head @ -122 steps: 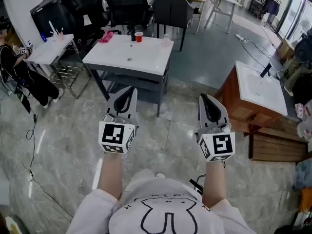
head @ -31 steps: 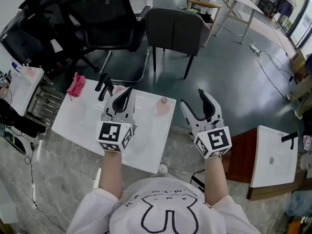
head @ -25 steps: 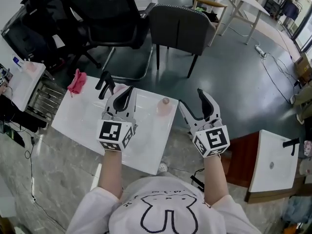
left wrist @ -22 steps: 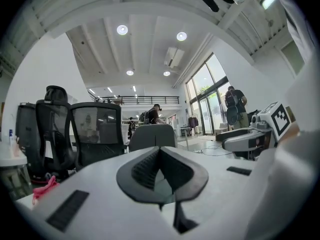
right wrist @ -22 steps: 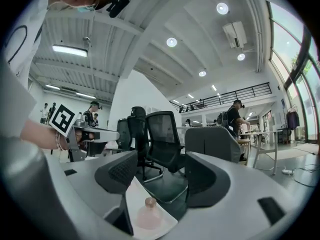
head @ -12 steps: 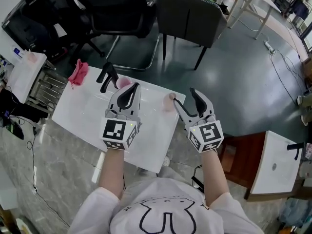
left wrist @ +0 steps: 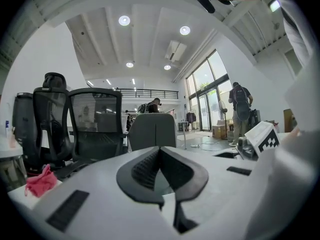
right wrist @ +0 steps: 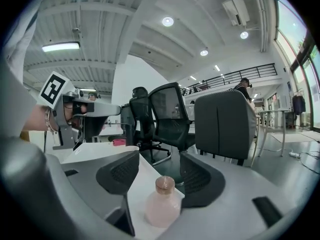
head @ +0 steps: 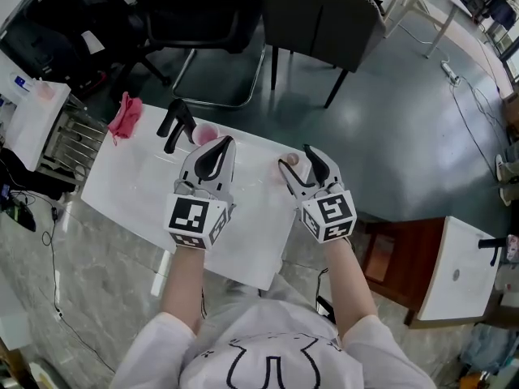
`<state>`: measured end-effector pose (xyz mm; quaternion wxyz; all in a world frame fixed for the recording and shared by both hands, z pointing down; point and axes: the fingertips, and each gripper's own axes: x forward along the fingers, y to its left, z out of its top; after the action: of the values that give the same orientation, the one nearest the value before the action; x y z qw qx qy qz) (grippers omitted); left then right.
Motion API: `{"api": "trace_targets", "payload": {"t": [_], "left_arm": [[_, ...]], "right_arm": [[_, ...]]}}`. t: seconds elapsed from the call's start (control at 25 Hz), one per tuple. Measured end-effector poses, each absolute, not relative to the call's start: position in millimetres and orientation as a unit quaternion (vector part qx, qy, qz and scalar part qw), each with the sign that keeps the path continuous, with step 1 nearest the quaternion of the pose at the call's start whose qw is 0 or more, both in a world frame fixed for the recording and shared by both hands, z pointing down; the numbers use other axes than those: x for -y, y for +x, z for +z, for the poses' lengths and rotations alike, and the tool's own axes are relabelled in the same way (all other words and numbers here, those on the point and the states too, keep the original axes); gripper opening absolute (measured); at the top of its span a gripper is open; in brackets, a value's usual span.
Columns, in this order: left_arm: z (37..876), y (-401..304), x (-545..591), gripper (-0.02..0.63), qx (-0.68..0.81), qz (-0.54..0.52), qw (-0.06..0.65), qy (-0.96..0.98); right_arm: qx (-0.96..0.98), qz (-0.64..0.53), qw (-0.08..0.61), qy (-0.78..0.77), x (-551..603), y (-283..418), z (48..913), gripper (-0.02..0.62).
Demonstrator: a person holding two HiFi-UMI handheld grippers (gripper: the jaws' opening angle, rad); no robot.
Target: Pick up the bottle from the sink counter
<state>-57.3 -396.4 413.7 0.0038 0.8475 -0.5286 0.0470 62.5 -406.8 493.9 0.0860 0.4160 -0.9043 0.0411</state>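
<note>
Left claw point(head: 219, 144) is held with jaws together above the white rectangular sink table point(head: 138, 189). Right claw point(head: 296, 157) is closing. The pale pink plastic bottle with brown cap point(right wrist: 162, 204) is stood upright between its jaws, not yet clamped, at the table's far right corner.

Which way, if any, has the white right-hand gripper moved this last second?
Yes: the right gripper moved left, over the white sink counter; its closing jaws now flank the small pink bottle.
</note>
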Motion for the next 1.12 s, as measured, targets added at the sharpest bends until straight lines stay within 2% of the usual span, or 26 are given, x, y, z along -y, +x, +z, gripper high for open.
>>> {"api": "trace_targets", "payload": {"t": [0.4,0.56,0.8,1.12], "left_arm": [[425.2,-59.5,407.6,0.009,0.512,0.055,0.019,0.857],[430.8,-62.4,407.3,0.009,0.508,0.06,0.023,0.859],[435.4,-58.8,407.0,0.009,0.497,0.064,0.025,0.865],[437.7,-59.2,404.2,0.009,0.491,0.067,0.028,0.868]], "right_arm": [[0.892,0.082,0.113,0.43,428.0,54.7,538.7,0.237],[0.886,0.087,0.113,0.44,430.6,54.9,547.2,0.176],[0.883,0.075,0.152,0.438,432.5,52.0,565.8,0.17],[0.883,0.059,0.145,0.443,434.7,51.6,567.8,0.16]]}}
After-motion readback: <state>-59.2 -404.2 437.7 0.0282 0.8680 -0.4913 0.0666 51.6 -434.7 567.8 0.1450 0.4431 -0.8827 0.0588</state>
